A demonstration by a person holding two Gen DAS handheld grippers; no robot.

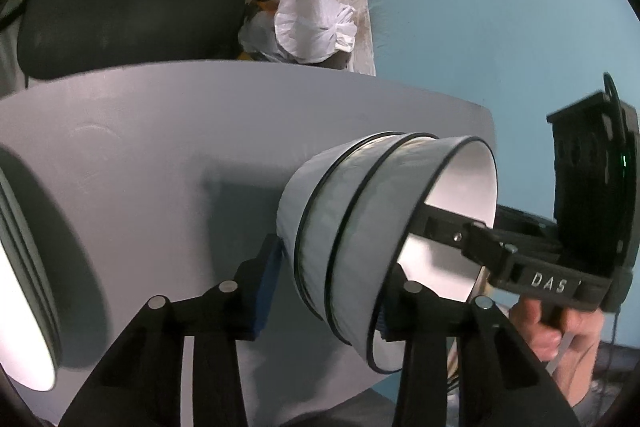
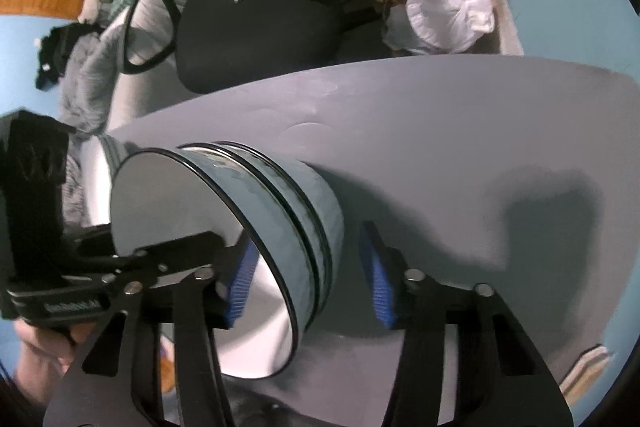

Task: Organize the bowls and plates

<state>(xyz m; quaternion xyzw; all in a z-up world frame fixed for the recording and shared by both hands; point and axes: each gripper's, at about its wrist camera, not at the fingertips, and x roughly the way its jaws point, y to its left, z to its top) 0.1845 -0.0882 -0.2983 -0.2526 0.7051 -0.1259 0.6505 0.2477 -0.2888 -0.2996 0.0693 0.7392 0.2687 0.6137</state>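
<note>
A stack of three nested pale bowls with black rims (image 1: 360, 239) stands on the grey table (image 1: 160, 147); it also shows in the right wrist view (image 2: 280, 227). My left gripper (image 1: 328, 291) is open, with its jaws on either side of the stack's wall: one blue pad (image 1: 266, 287) outside, the other inside the top bowl. My right gripper (image 2: 310, 287) is open, likewise straddling the bowl wall, with one blue pad (image 2: 240, 283) inside and the other pad (image 2: 378, 283) outside. A stack of white plates (image 1: 28, 291) stands at the far left of the left wrist view.
A black office chair (image 2: 260, 27) stands behind the table. A white plastic bag (image 1: 316, 27) lies on the floor beyond the table's far edge. Clothes and clutter lie behind the chair. The blue floor surrounds the table.
</note>
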